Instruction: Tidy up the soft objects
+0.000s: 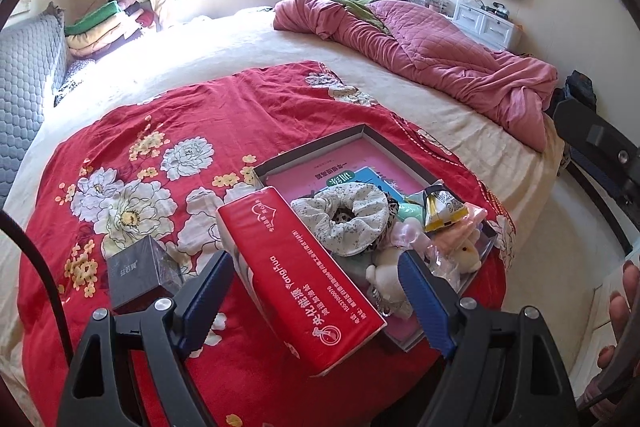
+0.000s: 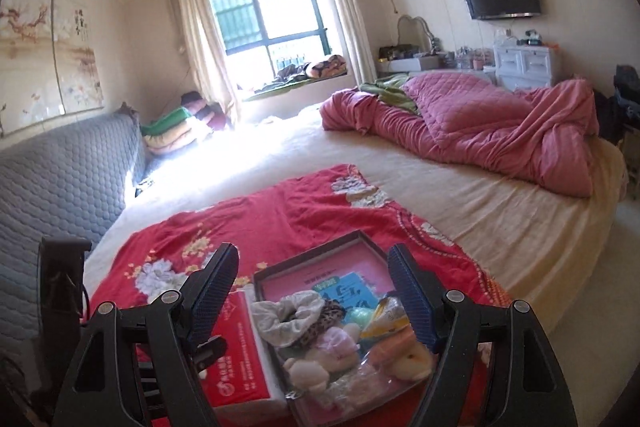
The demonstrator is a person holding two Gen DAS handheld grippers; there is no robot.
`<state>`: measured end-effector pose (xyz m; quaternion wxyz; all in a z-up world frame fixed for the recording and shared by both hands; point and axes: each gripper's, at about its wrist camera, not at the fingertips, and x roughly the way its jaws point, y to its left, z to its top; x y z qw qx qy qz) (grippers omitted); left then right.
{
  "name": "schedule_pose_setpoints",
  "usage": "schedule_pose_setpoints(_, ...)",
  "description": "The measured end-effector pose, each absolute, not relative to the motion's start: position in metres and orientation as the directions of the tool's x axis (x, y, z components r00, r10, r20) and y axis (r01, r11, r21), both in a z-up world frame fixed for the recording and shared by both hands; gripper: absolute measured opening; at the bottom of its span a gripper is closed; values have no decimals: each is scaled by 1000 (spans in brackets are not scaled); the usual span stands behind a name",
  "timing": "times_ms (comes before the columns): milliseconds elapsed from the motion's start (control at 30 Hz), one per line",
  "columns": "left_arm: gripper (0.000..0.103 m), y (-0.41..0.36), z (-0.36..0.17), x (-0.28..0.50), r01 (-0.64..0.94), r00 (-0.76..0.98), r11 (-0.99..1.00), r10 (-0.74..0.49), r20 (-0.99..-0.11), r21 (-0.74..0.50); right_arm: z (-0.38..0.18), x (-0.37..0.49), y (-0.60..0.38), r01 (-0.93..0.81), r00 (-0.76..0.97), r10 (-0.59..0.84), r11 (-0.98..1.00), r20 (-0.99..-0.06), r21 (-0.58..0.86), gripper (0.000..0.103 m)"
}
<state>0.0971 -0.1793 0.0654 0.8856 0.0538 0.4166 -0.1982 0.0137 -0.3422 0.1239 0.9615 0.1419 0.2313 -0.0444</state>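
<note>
On the bed, over the red floral cloth (image 1: 168,131), I hold both tongs spread wide and empty. Between the fingers of my left gripper (image 1: 310,301) I see the red tissue pack (image 1: 298,283), leaning across the near left edge of the tray (image 1: 316,143); neither pad touches it. My right gripper (image 2: 314,297) hangs above the tray, gripping nothing. Soft things are piled at the tray's near end: a pale scrunchie (image 1: 342,219), a leopard one (image 2: 320,323) beneath it, white plush toys (image 1: 386,269), a snack packet (image 1: 442,209). A dark box (image 1: 140,273) sits on the cloth left of the pack.
</note>
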Motion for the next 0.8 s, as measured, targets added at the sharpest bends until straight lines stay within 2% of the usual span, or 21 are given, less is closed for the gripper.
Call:
schedule_pose_setpoints(200, 84, -163, 67, 80, 385, 584, 921, -295, -757, -63, 119, -5, -329, 187, 866, -37, 949, -499, 254, 78)
schedule_pose_setpoints(433, 84, -151, 59, 61, 372, 576, 927, -276, -770, -54, 105, -36, -299, 244, 834, -148, 963, -531, 116, 78)
schedule_pose_setpoints(800, 84, -148, 49, 35, 356, 583, 934, -254, -771, -39, 64, -56, -300, 287, 771, -187, 955, -609, 70, 78)
